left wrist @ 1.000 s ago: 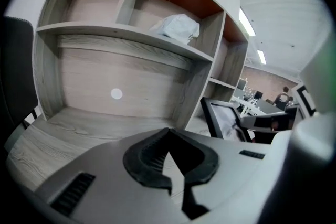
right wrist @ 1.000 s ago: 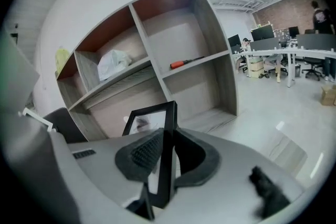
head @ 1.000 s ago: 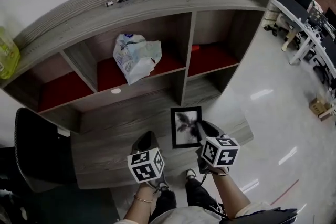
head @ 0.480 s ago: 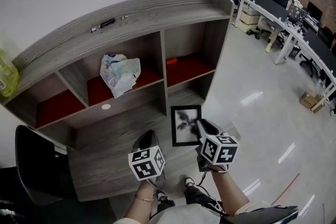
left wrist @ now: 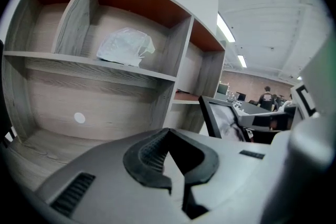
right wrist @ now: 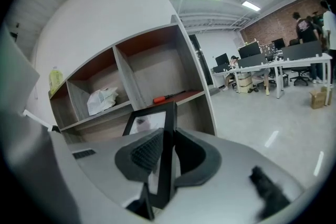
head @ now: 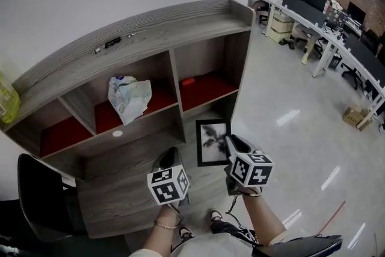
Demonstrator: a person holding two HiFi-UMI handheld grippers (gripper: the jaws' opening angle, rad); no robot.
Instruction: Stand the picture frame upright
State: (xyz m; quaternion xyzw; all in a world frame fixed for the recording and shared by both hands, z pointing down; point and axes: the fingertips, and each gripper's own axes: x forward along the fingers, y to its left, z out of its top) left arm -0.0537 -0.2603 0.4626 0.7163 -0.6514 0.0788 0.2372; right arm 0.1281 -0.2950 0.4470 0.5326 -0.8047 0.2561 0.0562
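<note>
The right gripper (right wrist: 167, 136) jaws clench one edge of the picture frame (head: 212, 142); alongside, the left gripper (left wrist: 168, 136) jaws are pressed together, empty.

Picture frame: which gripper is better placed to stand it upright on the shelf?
The right gripper. Its jaws are already shut on the right edge of the picture frame, so it can probably set it down directly. The left gripper is shut on nothing, apart from the frame.

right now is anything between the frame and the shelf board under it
Nothing visible. The right gripper holds the picture frame over bare lower shelf board; the bag and screwdriver lie in compartments above.
</note>
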